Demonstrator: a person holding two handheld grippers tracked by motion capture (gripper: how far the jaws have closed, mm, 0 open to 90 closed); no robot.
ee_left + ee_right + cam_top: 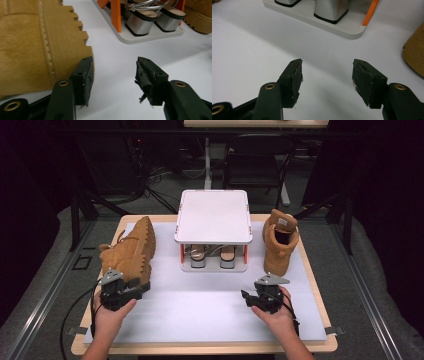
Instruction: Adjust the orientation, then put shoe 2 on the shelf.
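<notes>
Nearest, two hands are reaching in over the white mat (200, 315) on the table (320, 347). The left hand-held gripper (131, 290) is sitting at the near end of the left boot (131, 251), its jaws spread with nothing between them; in the left gripper view one fingertip (85, 75) is lying just beside the boot's lugged sole (67, 45), whether touching I cannot tell. That boot is lying on its side, sole facing the mat's middle, its long axis running from the near left towards the far middle. The right hand-held gripper (246, 296) is resting near the mat's right side, jaws spread and empty, pointing left. Farther off, the right boot (279, 242) is standing upright, its opening facing up, long axis running near to far. Between the boots a white rack (213, 217) is holding heeled sandals (214, 256) on its lower shelf
</notes>
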